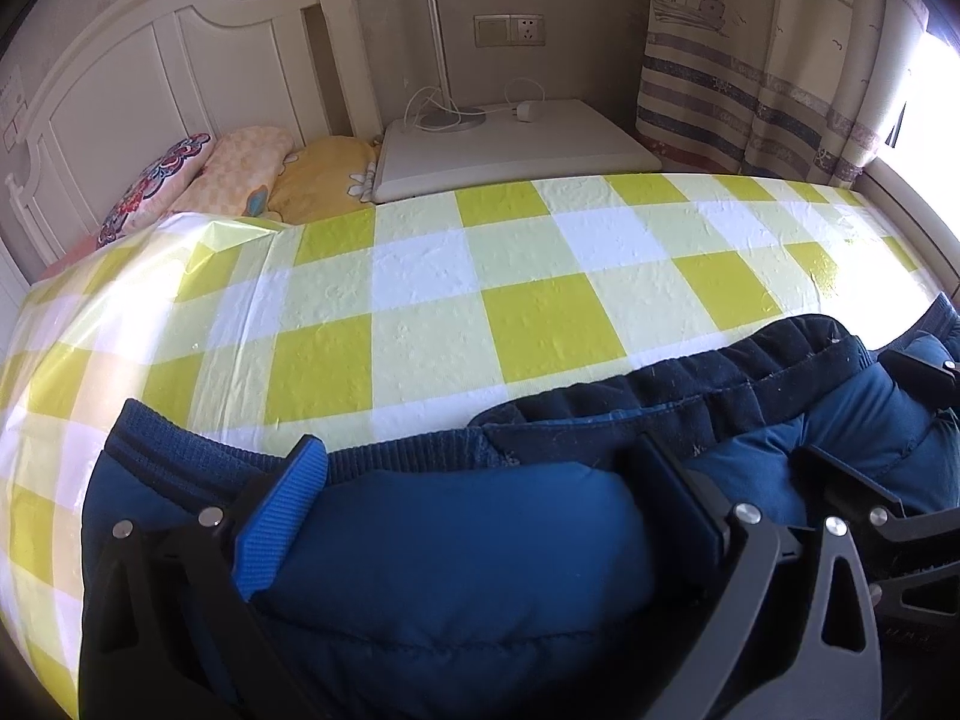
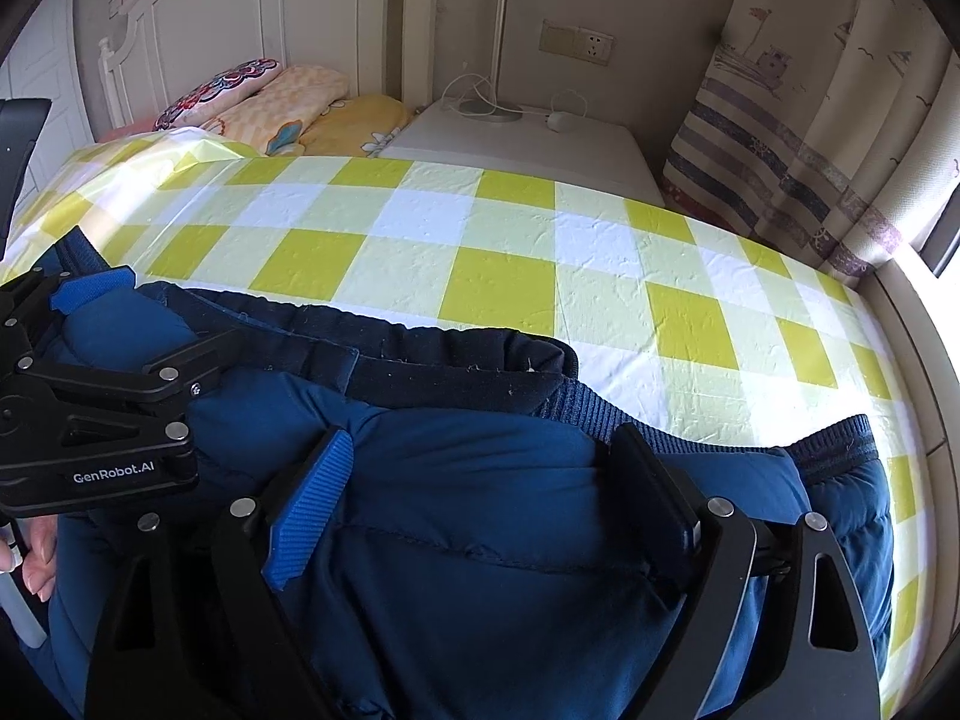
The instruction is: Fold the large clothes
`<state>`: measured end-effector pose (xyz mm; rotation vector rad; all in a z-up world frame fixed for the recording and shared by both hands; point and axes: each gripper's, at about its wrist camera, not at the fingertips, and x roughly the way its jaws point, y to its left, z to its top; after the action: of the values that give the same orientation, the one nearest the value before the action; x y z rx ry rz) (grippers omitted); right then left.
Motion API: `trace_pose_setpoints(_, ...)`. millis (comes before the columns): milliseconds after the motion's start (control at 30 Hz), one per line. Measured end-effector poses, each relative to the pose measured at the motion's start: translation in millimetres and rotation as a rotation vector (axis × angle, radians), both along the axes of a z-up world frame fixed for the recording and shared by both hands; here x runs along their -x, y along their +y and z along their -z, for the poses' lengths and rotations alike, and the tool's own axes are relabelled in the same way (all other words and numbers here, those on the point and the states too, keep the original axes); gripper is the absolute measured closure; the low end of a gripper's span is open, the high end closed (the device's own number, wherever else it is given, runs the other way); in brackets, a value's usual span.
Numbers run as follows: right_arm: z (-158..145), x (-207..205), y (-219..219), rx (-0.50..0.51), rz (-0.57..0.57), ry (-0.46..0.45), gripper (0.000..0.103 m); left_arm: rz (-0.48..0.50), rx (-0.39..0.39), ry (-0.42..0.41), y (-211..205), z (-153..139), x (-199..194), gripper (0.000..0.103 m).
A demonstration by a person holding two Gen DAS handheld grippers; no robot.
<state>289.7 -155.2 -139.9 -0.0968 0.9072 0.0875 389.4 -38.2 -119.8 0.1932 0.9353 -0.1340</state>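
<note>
While the padded blue jacket (image 2: 480, 540) lay lengthwise along bed's (image 2: 600, 252) near edge, L gripper (image 1: 480, 480) & R gripper (image 2: 486, 480) straddled it side by side, jaws wide, pads' contact unclear.

Jacket (image 1: 456, 570) cropped at bottom edge

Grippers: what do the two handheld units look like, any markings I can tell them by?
Both are black frames with silver round pivot bolts and triangular cut-outs in the finger arms. On the left gripper and the right gripper, one finger carries a ribbed bright-blue pad, the other shows black. Seen from the right wrist, the left gripper's body bears white "GenRobot.AI" lettering. No cables or sleeves are visible.
</note>
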Motion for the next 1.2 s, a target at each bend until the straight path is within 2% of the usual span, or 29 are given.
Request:
trace_pose_setpoints(167,-2,1,-4,-0.038,-0.005,0.004,0.017,-0.004,0.06,0.054,9,-4,-6,0.002)
trace_pose_setpoints(233,-6,1,-9,-0.073,-0.025,0.029,0.016,-0.004,0.049,0.047,15,-15,-2,0.002)
trace_pose_setpoints(300,-17,6,-19,-0.078,-0.023,0.041,0.018,-0.005,-0.004,-0.024,26,-36,11,0.002)
trace_pose_setpoints(367,-31,17,-35,-0.044,0.012,0.009,0.017,-0.016,-0.069,-0.088,40,-51,23,0.003)
trace_pose_setpoints(433,-39,27,-61,-0.041,0.063,-0.012,0.017,-0.044,-0.145,-0.096,56,-46,25,0.003)
trace_pose_setpoints(467,-37,28,-75,-0.046,0.086,-0.007,0.017,-0.052,-0.145,-0.072,64,-39,23,0.003)
trace_pose_setpoints(533,-20,27,-108,-0.077,0.153,0.035,0.017,-0.082,-0.076,-0.001,84,-22,18,0.002)
trace_pose_setpoints(567,-9,26,-120,-0.122,0.163,0.054,0.015,-0.103,-0.004,0.024,95,-17,15,0.002)
trace_pose_setpoints(633,5,27,-141,-0.275,0.174,0.065,0.012,-0.147,0.062,0.041,109,-16,12,0.002)
trace_pose_setpoints(700,6,28,-141,-0.278,0.178,0.052,0.012,-0.174,0.123,0.072,120,-12,9,0.002)
trace_pose_setpoints(800,6,32,-140,-0.276,0.179,0.027,0.012,-0.211,0.169,0.074,129,-10,11,0.003)
trace_pose_setpoints(933,7,39,-161,-0.449,0.187,-0.016,0.012,-0.253,0.15,0.027,132,-15,18,0.003)
trace_pose_setpoints(967,5,39,-160,-0.429,0.202,-0.007,0.012,-0.258,0.139,0.022,132,-15,18,0.003)
trace_pose_setpoints(1000,1,39,-155,-0.366,0.228,0.009,0.012,-0.261,0.13,0.019,131,-15,18,0.003)
trace_pose_setpoints(1033,-7,41,-143,-0.252,0.265,0.027,0.012,-0.261,0.125,0.021,131,-15,18,0.003)
trace_pose_setpoints(1067,-14,48,-135,-0.202,0.269,0.018,0.012,-0.26,0.124,0.024,131,-15,18,0.003)
trace_pose_setpoints(1200,-49,83,-71,-0.131,0.097,-0.077,0.012,-0.259,0.117,0.024,130,-15,18,0.003)
